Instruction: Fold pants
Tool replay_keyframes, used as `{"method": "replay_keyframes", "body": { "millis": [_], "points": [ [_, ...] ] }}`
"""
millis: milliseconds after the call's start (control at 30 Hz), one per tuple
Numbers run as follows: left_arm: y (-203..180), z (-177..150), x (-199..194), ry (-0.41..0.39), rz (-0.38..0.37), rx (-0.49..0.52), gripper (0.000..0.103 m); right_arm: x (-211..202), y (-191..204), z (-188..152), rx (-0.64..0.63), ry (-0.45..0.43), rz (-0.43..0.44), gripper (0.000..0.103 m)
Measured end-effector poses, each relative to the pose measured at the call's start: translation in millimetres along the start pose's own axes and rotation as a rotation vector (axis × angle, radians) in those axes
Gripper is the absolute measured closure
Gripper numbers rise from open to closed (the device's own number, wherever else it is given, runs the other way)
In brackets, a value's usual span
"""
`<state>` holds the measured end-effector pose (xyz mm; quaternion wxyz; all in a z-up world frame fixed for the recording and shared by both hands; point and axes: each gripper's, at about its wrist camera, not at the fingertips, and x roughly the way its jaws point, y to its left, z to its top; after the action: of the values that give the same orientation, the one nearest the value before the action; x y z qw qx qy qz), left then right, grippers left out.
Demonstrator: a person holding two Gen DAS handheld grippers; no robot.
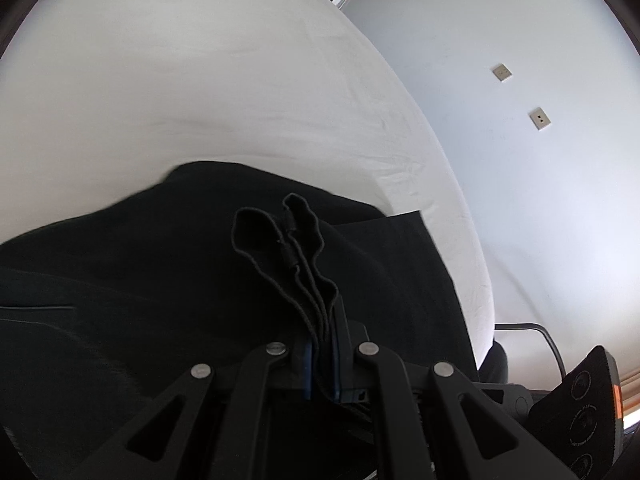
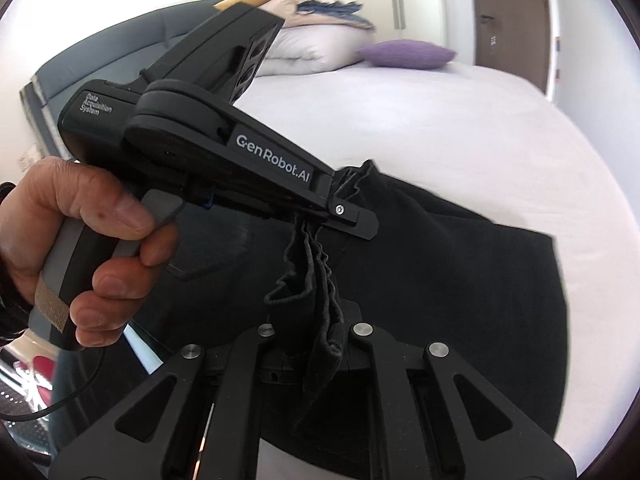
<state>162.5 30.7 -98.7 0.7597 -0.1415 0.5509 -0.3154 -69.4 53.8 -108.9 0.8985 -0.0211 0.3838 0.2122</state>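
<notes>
On the wide bed under its white fitted sheet (image 2: pixel 460 128) the black, soft-fabric pants (image 2: pixel 460 280) are spread, one bunched edge raised off the sheet; a fold appears to be in hand, since the left claw (image 2: pixel 340 216) and the right claw (image 2: pixel 320 344) are each clamped on that gathered edge, close beside one another. For the next move, the pinched edge would probably need to be carried across the garment and laid flat; both grips should be kept tight until then.
</notes>
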Motion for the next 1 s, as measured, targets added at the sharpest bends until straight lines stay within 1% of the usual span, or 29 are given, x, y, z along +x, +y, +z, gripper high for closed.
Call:
{"method": "replay_keyframes", "body": {
  "millis": [133, 233, 367, 500, 533, 567, 633, 700, 733, 800, 833, 867, 900, 933, 967, 1000],
  "points": [
    [30, -5, -5, 0.003, 0.029, -0.045, 0.096, 18, 15, -2, 0.006, 0.039, 0.06, 0.096],
    [44, -8, -5, -0.005, 0.027, -0.082, 0.096, 28, 25, -5, 0.006, 0.069, 0.088, 0.096],
    [56, -8, -1, -0.004, 0.02, -0.104, 0.096, 36, 36, -15, -0.007, 0.104, 0.097, 0.096],
    [64, -6, 4, -0.012, 0.004, -0.122, 0.095, 42, 36, -22, 0.008, 0.13, 0.098, 0.094],
    [66, -5, 6, -0.013, 0.003, -0.127, 0.094, 45, 32, -17, 0.009, 0.137, 0.1, 0.093],
    [67, -4, 7, -0.015, 0.01, -0.129, 0.092, 47, 32, -20, 0.016, 0.147, 0.1, 0.093],
    [71, -5, 7, -0.02, 0.0, -0.139, 0.091, 49, 35, -22, 0.033, 0.158, 0.102, 0.092],
    [75, -5, 5, -0.032, 0.002, -0.153, 0.086, 49, 30, -25, 0.057, 0.165, 0.116, 0.09],
    [75, -6, 2, -0.046, 0.004, -0.163, 0.083, 49, 24, -27, 0.075, 0.169, 0.142, 0.088],
    [75, -7, -7, -0.082, 0.047, -0.17, 0.074, 41, 16, -32, 0.099, 0.177, 0.185, 0.086],
    [75, -8, -11, -0.094, 0.062, -0.17, 0.072, 36, 11, -36, 0.116, 0.186, 0.205, 0.083],
    [75, -8, -16, -0.105, 0.077, -0.172, 0.068, 30, 7, -40, 0.128, 0.195, 0.226, 0.08],
    [71, -9, -21, -0.123, 0.108, -0.166, 0.062, 24, 4, -43, 0.131, 0.199, 0.243, 0.074],
    [69, -10, -24, -0.135, 0.131, -0.159, 0.059, 15, 2, -48, 0.131, 0.2, 0.261, 0.063],
    [64, -10, -28, -0.151, 0.16, -0.149, 0.053, 7, 0, -53, 0.136, 0.196, 0.275, 0.055],
    [59, -11, -32, -0.169, 0.187, -0.137, 0.05, -5, -9, -59, 0.152, 0.184, 0.303, 0.048]
  ]
}}
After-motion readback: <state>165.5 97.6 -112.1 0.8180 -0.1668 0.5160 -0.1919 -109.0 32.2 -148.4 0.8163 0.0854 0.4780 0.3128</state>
